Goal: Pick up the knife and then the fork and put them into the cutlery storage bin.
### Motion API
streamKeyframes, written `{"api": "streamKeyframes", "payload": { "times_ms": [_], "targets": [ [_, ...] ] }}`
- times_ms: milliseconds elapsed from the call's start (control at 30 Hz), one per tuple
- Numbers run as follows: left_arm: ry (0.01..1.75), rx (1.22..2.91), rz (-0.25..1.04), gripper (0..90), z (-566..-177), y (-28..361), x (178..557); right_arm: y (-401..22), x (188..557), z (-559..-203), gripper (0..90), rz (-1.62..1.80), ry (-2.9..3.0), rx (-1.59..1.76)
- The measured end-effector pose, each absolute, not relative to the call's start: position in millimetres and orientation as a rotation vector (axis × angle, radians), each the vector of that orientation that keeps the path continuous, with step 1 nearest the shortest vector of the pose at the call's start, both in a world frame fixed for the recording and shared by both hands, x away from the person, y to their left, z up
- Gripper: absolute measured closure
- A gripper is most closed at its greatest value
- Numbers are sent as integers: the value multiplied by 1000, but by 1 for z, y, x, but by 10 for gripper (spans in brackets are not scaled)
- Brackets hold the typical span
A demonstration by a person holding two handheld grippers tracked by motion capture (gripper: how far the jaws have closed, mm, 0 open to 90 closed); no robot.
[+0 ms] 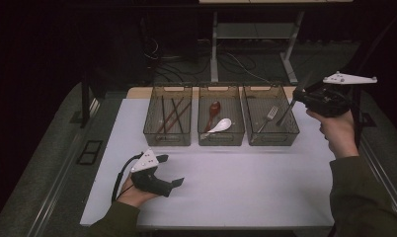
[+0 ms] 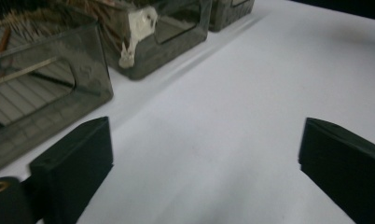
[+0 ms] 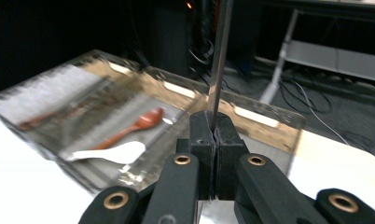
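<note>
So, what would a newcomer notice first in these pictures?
Probably the three bins in a row at the far side of the white table: sticks in the left one, a red spoon and a white spoon in the middle one, a fork in the right one. Next, the right gripper, raised above the right bin and shut on a thin metal utensil.

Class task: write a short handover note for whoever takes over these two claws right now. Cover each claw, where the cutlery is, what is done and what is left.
Left claw: open, holding nothing, low over the white table.
Right claw: shut on a thin metal utensil, raised over the right bin.
Done: chopsticks lie in the left bin; a brown spoon and a white spoon in the middle bin; a fork in the right bin.
Left: probably lower the held utensil beside the fork and let go.
</note>
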State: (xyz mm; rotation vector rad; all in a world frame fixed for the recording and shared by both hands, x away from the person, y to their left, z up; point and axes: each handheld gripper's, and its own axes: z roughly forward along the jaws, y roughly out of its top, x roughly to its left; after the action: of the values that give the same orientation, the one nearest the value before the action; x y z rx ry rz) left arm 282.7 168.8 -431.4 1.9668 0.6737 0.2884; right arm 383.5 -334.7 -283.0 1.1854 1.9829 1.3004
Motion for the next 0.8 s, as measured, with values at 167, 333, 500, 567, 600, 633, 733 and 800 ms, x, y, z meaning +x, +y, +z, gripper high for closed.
{"api": "streamKeyframes", "payload": {
  "times_ms": [167, 333, 500, 567, 600, 633, 733, 800],
  "targets": [
    [681, 1962, 266, 0, -433, 169, 284, -339, 401, -295, 885, 1198, 2013, 1238],
    [671, 1969, 252, 0, -434, 168, 284, -340, 408, -313, 886, 1082, 2061, 1279],
    [664, 1974, 241, 0, -435, 167, 285, -345, 409, -325, 886, 1014, 2111, 1314],
    [663, 1975, 240, 0, -435, 166, 285, -347, 410, -327, 885, 1002, 2126, 1326],
    [661, 1974, 237, 0, -435, 166, 285, -347, 411, -329, 885, 994, 2132, 1331],
    [659, 1973, 234, 0, -435, 165, 285, -347, 412, -330, 885, 989, 2138, 1335],
    [654, 1979, 228, 0, -435, 165, 285, -346, 417, -333, 885, 1003, 2135, 1341],
    [652, 1982, 220, 0, -436, 164, 286, -344, 422, -334, 885, 1012, 2132, 1342]
  ]
}}
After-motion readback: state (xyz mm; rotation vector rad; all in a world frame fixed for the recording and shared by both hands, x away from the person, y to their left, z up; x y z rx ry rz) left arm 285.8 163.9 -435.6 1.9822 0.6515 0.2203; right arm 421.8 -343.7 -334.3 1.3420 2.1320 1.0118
